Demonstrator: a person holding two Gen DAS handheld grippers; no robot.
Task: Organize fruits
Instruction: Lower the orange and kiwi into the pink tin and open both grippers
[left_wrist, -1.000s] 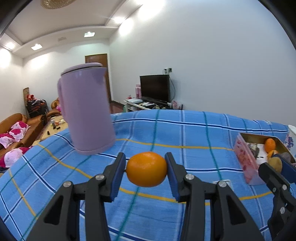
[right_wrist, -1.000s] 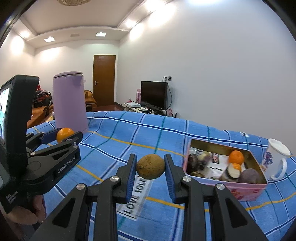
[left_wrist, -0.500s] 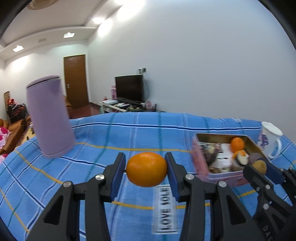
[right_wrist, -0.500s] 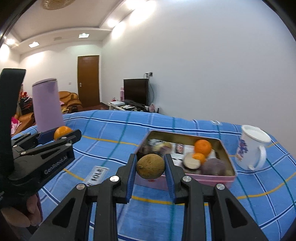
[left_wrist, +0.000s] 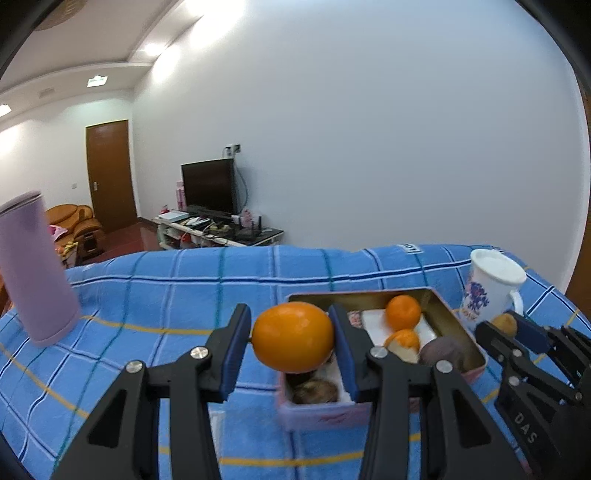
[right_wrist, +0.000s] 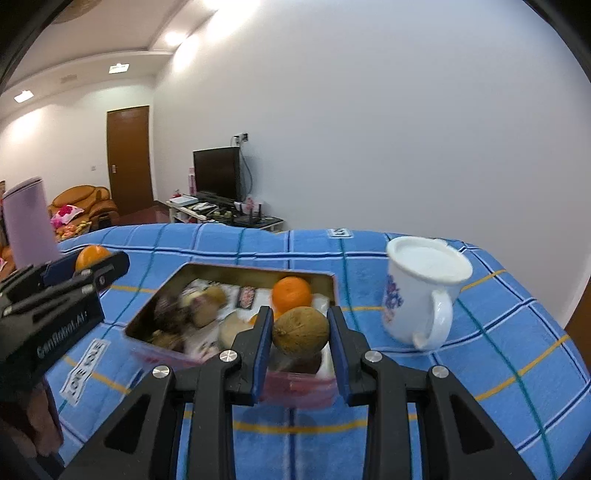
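Observation:
My left gripper (left_wrist: 293, 338) is shut on an orange (left_wrist: 293, 336), held in the air just in front of the near end of the pink tin (left_wrist: 325, 415). My right gripper (right_wrist: 300, 332) is shut on a round brown fruit (right_wrist: 301, 330), hanging over the near edge of the same tin (right_wrist: 258, 271). The tin holds several fruits, among them a small orange (right_wrist: 291, 293) and a dark purple fruit (left_wrist: 441, 354), plus some wrappers. In the right wrist view the left gripper (right_wrist: 86, 264) with its orange shows at the left.
The blue checked cloth (left_wrist: 166, 295) covers the table. A tall lilac jug (left_wrist: 33, 269) stands at the far left. A white lidded mug (right_wrist: 421, 291) with a blue pattern stands just right of the tin. A TV and cabinet stand beyond the table.
Both grippers swung right, carrying their fruits from over the cloth near the jug to the tin. The tin and mug now sit close in front; the jug has slid to the left edge.

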